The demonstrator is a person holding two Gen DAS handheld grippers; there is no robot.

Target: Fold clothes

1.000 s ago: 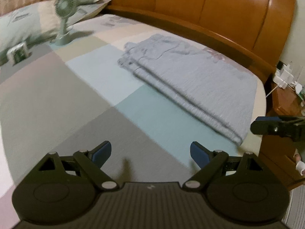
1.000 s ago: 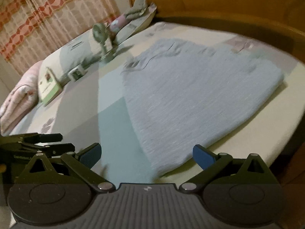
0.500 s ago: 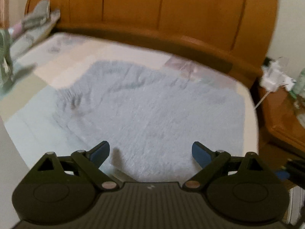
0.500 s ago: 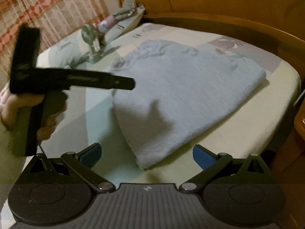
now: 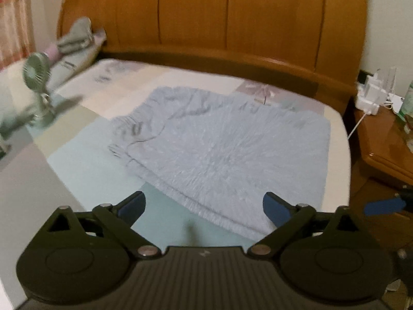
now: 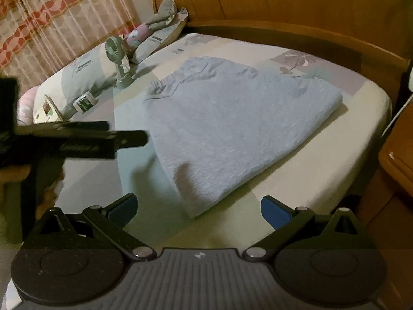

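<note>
Bed [image 5: 85,170] with patchwork sheet filled both views, wooden headboard [image 5: 232,18] at 12 o'clock. Light blue garment [image 5: 232,152] lay flat on the bed's 1–2 o'clock corner near the nightstand [image 5: 382,142], already doubled over, waistband toward 10 o'clock; probably parked near the edge so both tools reach it. Pillow [image 6: 85,75] and small fan [image 6: 116,51] sat well apart at 10 o'clock, out of the fold area. Left hand-held gripper [image 5: 204,206] was spread wide, empty, hovering above the garment's near hem. Right hand-held gripper [image 6: 198,206] likewise wide, empty, lined up on the near corner, likely for the next fold.
</note>
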